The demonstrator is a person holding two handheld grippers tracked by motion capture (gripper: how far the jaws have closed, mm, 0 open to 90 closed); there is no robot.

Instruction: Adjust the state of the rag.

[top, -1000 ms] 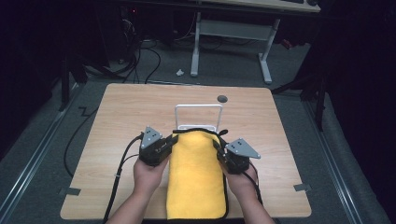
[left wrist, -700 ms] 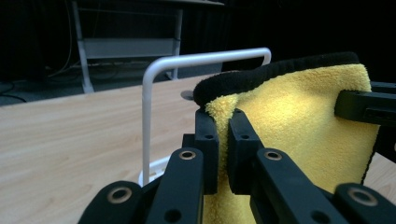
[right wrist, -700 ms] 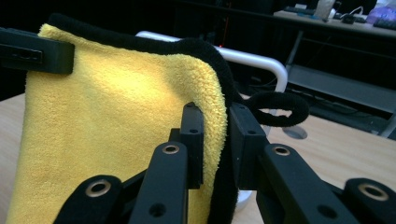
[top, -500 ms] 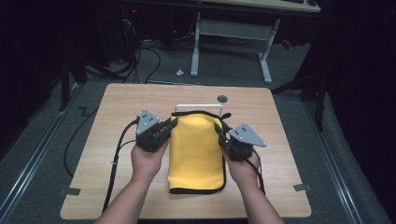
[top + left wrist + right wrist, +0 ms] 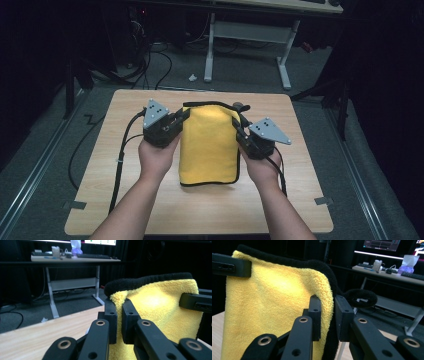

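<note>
Both tongs (image 5: 181, 117) (image 5: 239, 125) clamped on yellow towel (image 5: 209, 145) corners; its black loop (image 5: 361, 298) plain in right gripper view.

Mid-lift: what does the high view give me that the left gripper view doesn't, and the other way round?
High view: the person's left hand and right hand, and the whole yellow towel raised by its top corners, its lower end on the table.
Left gripper view: close up, the left tongs pinch the towel's black-trimmed corner; behind stands a desk with a keyboard.
Both: the towel spread between the left tongs and the right tongs, each shut on a corner.
</note>
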